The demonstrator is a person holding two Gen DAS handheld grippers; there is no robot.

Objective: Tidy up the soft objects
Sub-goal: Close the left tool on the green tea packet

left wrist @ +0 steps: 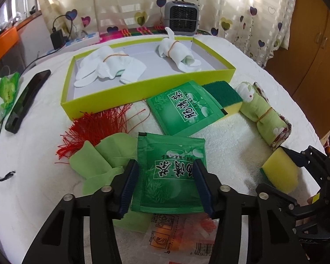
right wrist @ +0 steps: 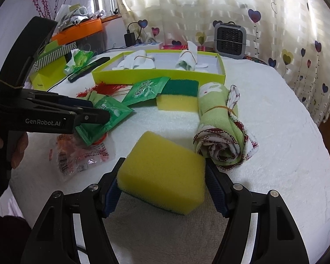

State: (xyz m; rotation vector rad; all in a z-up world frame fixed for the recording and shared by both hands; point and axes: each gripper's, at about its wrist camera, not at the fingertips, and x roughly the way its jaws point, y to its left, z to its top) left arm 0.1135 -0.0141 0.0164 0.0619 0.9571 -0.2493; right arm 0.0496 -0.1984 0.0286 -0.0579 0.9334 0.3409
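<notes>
Your left gripper (left wrist: 165, 184) has its fingers closed on a green sachet (left wrist: 170, 173), pinching it by both side edges just above the bench (left wrist: 242, 136). Your right gripper (right wrist: 162, 187) grips a yellow sponge (right wrist: 162, 171) across its width, close beside the rolled green towel (right wrist: 220, 127). Both loads likely belong in the lime box (left wrist: 143, 90) at the back, where two white bundles (left wrist: 107, 66) already lie.

Carry one load at a time so the grippers do not cross. Lift the sachet well clear of the green cloth (left wrist: 99, 160) and red strands (left wrist: 94, 127) beneath it, and clear the box wall before lowering. Aim for the bare floor between the bundles. Squeeze the sponge only lightly; it will spring back on release.

The sachet is flat, glossy and slightly bowed in the pinch, printed with white characters. The sponge is a yellow block with a thin green layer underneath.
</notes>
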